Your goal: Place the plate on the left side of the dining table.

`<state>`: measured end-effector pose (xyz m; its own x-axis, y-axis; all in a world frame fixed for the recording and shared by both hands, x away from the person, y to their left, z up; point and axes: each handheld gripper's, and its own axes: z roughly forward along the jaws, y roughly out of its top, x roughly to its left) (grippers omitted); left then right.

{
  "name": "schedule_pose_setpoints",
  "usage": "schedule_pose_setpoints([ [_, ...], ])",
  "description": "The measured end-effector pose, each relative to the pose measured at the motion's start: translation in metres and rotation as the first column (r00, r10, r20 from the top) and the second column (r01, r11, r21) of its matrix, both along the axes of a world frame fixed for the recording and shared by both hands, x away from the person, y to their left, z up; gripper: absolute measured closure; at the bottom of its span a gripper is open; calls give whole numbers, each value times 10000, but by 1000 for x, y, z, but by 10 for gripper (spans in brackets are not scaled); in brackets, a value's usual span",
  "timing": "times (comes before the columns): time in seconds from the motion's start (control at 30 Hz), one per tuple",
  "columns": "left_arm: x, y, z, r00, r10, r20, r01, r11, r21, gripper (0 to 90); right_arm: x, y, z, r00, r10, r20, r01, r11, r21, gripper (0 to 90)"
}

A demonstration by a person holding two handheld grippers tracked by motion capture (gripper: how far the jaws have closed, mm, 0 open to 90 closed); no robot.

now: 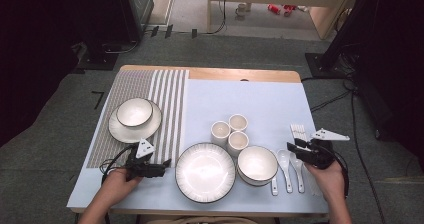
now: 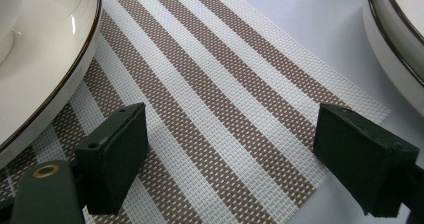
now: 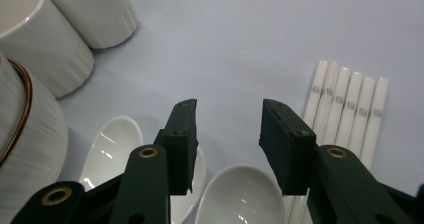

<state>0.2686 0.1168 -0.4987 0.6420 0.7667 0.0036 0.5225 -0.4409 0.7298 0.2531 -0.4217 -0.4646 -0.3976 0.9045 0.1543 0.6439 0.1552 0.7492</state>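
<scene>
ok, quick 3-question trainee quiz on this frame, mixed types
1. How many cups stand behind the big plate?
2. True or false: the right gripper is clamped on a spoon.
3. The left gripper hovers over: A) the striped mat B) the chopsticks C) the cups.

Key: 1. Three. 2. False: its jaws stand apart above the spoons, with nothing pressed between them. 3. A: the mat's corner lies between its open jaws, a plate rim on each side.
</scene>
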Motion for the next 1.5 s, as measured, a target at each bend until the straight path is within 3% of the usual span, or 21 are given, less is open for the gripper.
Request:
schedule_pose_setpoints([
  [0.17,0,0,0,10000,9,-3,-9,10000,-29,145,-3,-4,-6,9996,-34,-263,35,10000,25,595],
  [0.9,0,0,0,10000,14,-14,-14,10000,-61,144,-14,-20,-11,9975,-656,-264,658,9978,45,631],
  [1.5,0,0,0,10000,12,-12,-12,10000,-60,144,-11,-24,-17,9954,-561,-773,574,9983,139,665],
])
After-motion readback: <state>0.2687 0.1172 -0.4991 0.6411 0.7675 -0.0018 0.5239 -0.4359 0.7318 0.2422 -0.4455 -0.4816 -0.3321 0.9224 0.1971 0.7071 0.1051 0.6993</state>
